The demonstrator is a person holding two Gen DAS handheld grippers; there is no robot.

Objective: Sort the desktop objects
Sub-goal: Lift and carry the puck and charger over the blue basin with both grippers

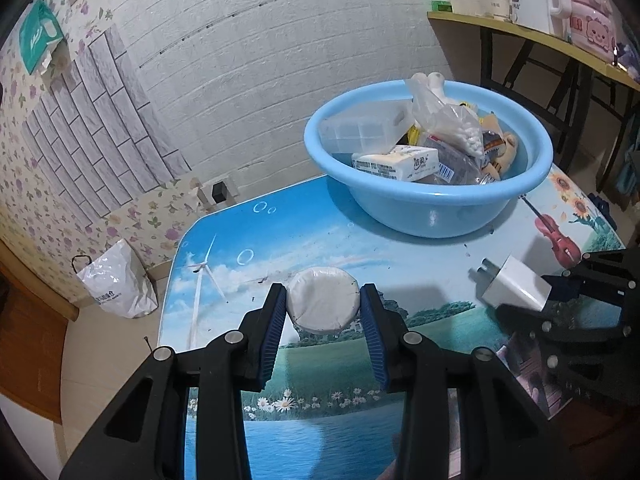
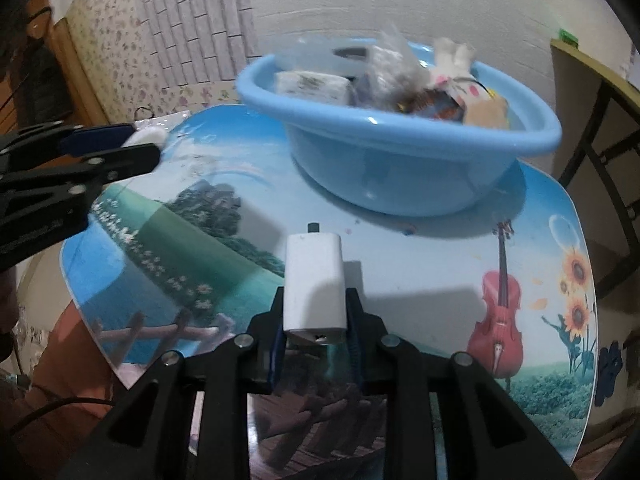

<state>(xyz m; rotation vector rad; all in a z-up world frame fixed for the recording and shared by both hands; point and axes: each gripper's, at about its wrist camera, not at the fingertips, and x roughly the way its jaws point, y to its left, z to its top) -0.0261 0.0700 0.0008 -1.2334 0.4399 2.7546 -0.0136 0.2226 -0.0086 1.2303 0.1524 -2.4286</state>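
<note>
- The white round puck [image 1: 323, 305] sits clamped between the left gripper's [image 1: 323, 310] jaws, over the picture-printed surface [image 1: 280, 240] (whether it touches, the view does not tell).
- The white charger plug [image 2: 314, 280] is pinched in the right gripper [image 2: 316, 320], prongs pointing toward the basin; its rear end is hidden behind the jaws.
- The blue basin [image 1: 432, 208] stands behind both, piled with a tissue pack [image 1: 396, 163], a clear box [image 1: 362, 130] and a bag of cotton swabs [image 1: 452, 126]; the right wrist view blurs these.
</note>
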